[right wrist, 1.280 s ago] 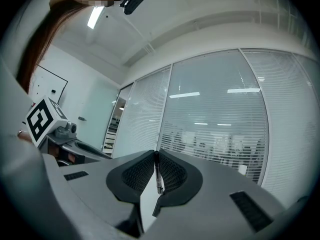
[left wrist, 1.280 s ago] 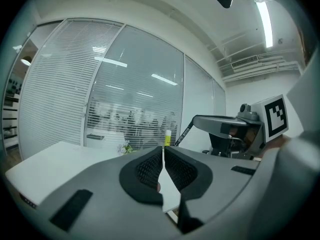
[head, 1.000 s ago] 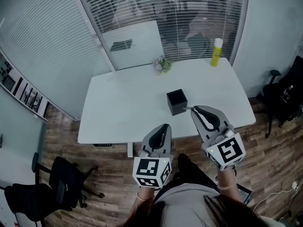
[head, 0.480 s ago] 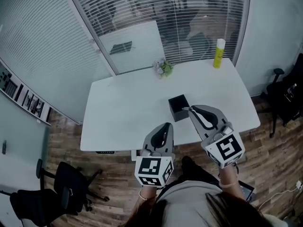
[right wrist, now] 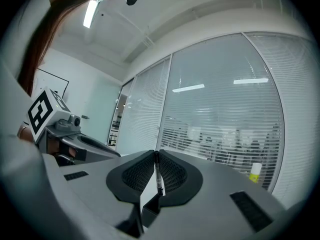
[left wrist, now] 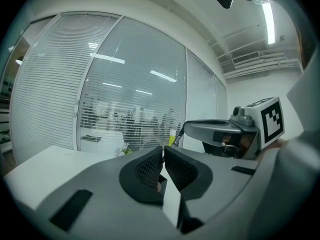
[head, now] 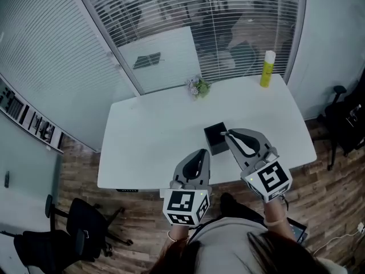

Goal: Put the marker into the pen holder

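Right claw [head: 224,135] clamped on marker [right wrist: 157,171], tips at right edge of holder [head: 212,140]. Left claw [head: 199,153] closed, empty, over table [head: 148,136] edge.

marker [right wrist: 157,176] seen only as a thin black sliver between right gripper [right wrist: 156,159] jaws, lower end hidden behind them, pen holder [head: 215,137] interior too dark to be read, yellow bottle [head: 266,68] label too small, chair [head: 349,119] cut off by right edge
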Demonstrator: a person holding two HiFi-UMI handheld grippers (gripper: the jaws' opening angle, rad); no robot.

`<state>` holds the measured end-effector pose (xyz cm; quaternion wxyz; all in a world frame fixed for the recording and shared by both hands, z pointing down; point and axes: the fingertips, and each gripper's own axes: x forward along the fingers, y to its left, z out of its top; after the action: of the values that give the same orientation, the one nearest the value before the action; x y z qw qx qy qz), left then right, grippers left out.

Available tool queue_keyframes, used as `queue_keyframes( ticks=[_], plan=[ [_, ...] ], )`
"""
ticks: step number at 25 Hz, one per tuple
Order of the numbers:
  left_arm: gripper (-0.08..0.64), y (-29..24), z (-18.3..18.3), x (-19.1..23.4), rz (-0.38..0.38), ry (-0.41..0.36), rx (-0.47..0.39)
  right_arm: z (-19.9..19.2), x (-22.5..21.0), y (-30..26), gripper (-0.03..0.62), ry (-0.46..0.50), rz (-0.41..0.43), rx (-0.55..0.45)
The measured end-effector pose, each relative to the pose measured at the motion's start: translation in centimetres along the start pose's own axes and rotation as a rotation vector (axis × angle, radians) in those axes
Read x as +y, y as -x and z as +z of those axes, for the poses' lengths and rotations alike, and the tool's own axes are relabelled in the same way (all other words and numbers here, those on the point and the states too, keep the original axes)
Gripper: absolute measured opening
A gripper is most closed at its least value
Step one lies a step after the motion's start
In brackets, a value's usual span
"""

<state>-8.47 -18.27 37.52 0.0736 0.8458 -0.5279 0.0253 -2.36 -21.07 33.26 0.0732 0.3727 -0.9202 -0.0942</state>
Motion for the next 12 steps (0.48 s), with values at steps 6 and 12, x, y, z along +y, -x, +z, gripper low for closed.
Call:
queue_keyframes(
  ticks=[6,12],
  plan=[
    [0.029,-1.6,-0.3,0.3,0.005,0.002,0.014,-1.8,-0.8,-1.4,0.055,-0.012,0.026,0.031],
    [0.029,-2.8,-0.5,0.8,0.019,0.011,0.023,-3.2,-1.4,-2.9,0.055,-0.016,0.053,0.040]
  ],
)
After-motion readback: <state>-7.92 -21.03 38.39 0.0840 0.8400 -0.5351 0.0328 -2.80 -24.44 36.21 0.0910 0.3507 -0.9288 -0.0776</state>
